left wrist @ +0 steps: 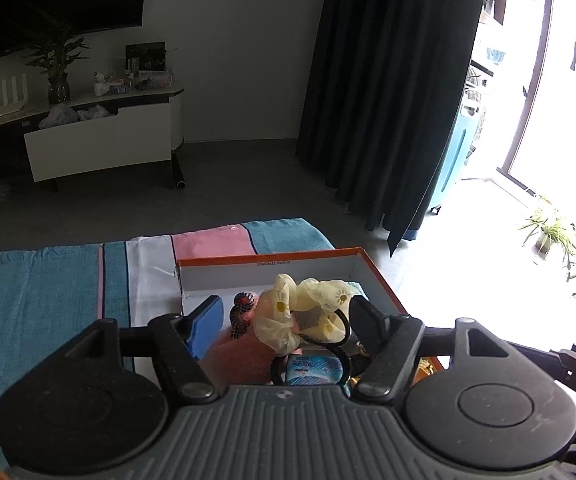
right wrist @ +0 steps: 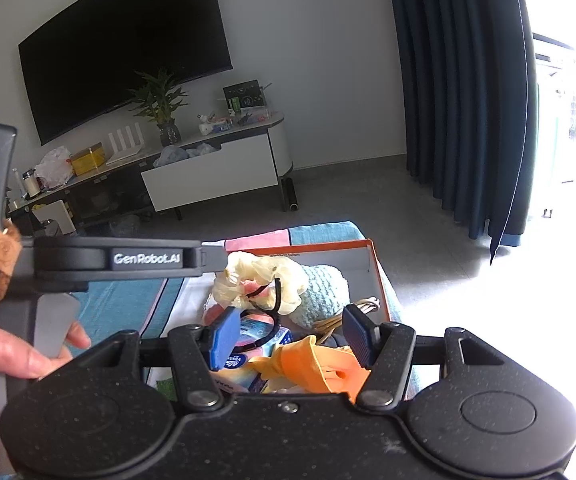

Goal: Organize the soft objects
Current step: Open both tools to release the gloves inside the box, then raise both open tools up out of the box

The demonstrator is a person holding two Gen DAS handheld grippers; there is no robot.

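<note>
Two grippers hover over one open box of soft things, both with jaws apart and nothing clamped.

One orange-rimmed cardboard box sits on a striped cloth of blue, white and pink. The left gripper has its two fingers spread either side of one pale yellow scrunchie, which lies on top of the pile inside the box; the pads do not press on it. Beside the scrunchie are one small checkered bow, one black hair band and one blue packet. The right gripper is spread wide above one orange glove, clear of it. One light blue knitted piece lies behind the scrunchie. One hand holds the left gripper's handle.
</note>
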